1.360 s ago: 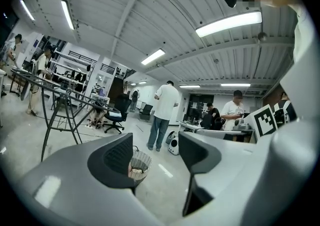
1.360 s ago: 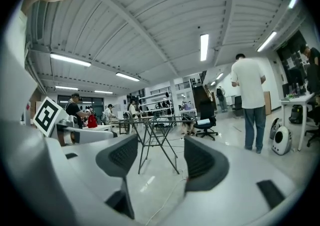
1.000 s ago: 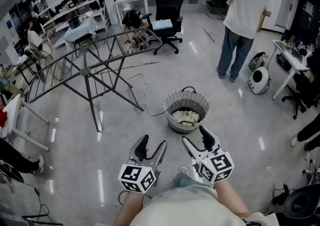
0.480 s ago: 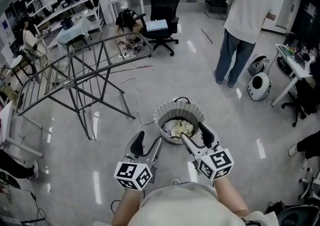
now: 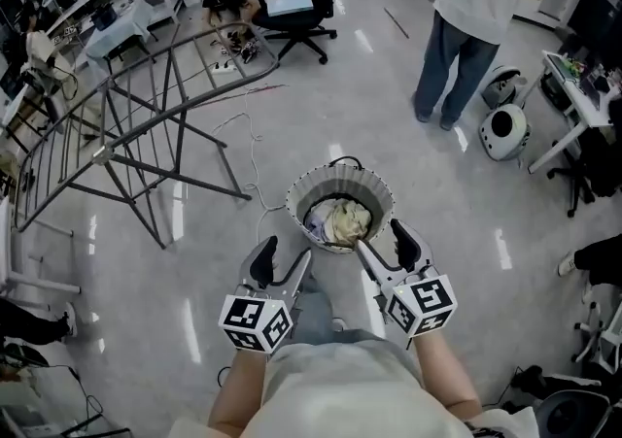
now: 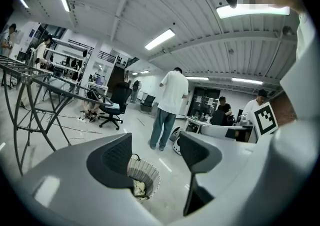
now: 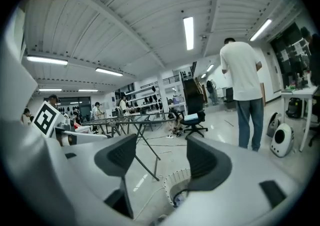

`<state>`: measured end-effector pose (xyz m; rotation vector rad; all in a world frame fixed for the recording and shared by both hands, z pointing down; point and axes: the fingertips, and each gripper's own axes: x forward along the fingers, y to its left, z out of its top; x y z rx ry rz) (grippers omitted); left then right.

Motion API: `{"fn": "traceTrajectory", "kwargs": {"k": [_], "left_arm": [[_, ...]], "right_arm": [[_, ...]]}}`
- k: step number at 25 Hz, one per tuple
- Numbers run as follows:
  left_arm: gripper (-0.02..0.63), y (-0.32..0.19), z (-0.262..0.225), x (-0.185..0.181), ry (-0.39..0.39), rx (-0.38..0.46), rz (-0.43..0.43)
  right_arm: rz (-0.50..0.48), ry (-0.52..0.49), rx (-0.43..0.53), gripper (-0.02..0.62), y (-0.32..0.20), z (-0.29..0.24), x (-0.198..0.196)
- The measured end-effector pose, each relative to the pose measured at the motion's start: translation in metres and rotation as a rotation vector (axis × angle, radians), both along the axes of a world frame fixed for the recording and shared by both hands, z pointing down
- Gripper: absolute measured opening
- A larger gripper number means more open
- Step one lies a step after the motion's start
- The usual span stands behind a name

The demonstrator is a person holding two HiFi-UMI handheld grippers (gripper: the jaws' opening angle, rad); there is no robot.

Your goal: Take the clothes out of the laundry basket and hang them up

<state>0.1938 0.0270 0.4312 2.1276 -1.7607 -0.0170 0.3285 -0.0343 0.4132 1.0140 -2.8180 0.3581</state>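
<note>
1. Clothes, a pale crumpled heap with a darker piece beside it, lie inside the laundry basket. The basket stands on the glossy grey floor just ahead of both grippers.
2. The left gripper has its jaws spread wide with nothing between them. Its own view shows only open air in the gap, with the basket lower down and a little beyond the left jaw.
3. The right gripper is likewise wide open and empty. In the head view its tips sit at the near edge of the basket without touching the clothes. In its own view the ribbed basket rim shows low between the jaws.
4. Both grippers are held side by side, nearly level and dipping slightly toward the basket. The left one stands a little further back from the rim than the right.
5. A thin cable trails over the floor from the basket's far left side.
6. A dark metal drying rack stands unfolded to the left, well apart from the basket.
7. Further out, a black office chair sits beyond the rack. A person in a white top and blue jeans stands at the upper right.
8. A white rounded device rests on the floor beside that person, near a white desk.
</note>
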Motion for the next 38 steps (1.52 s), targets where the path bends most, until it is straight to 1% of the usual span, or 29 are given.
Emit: {"fn": "traceTrajectory", "kwargs": {"k": [4, 8, 11, 15, 19, 22, 26, 29, 31, 33, 38], "left_arm": [[0.288, -0.033, 0.034, -0.006, 0.014, -0.07, 0.048], [0.287, -0.075, 0.072, -0.01, -0.017, -0.138, 0.153], [0.287, -0.114, 0.102, -0.021, -0.025, -0.181, 0.205], [0.287, -0.158, 0.148, -0.017, -0.011, -0.263, 0.3], [0.287, -0.203, 0.21, -0.008, -0.03, -0.327, 0.379], [0.287, -0.219, 0.258, 0.009, -0.032, -0.386, 0.472], [0.287, -0.232, 0.326, 0.031, -0.027, -0.468, 0.563], [0.287, -0.238, 0.381, 0.042, -0.065, -0.522, 0.644], [0.287, -0.243, 0.418, 0.048, -0.078, -0.557, 0.672], [0.287, -0.25, 0.454, 0.055, -0.084, -0.591, 0.684], [0.287, -0.259, 0.531, 0.072, -0.111, -0.663, 0.734]], "right_arm": [[0.042, 0.044, -0.028, 0.302, -0.028, 0.024, -0.006], [0.111, 0.074, -0.067, 0.293, -0.062, 0.054, -0.015], [0.133, 0.1, -0.103, 0.279, -0.091, 0.076, -0.028], [0.198, 0.147, -0.166, 0.262, -0.12, 0.105, -0.027], [0.262, 0.147, -0.204, 0.244, -0.154, 0.149, -0.024], [0.332, 0.153, -0.232, 0.215, -0.167, 0.18, -0.017], [0.396, 0.158, -0.279, 0.161, -0.178, 0.229, -0.011], [0.434, 0.164, -0.308, 0.12, -0.182, 0.267, -0.01], [0.453, 0.174, -0.32, 0.103, -0.185, 0.292, -0.006], [0.473, 0.183, -0.33, 0.07, -0.19, 0.313, 0.0], [0.526, 0.179, -0.367, 0.035, -0.191, 0.362, 0.014]]}}
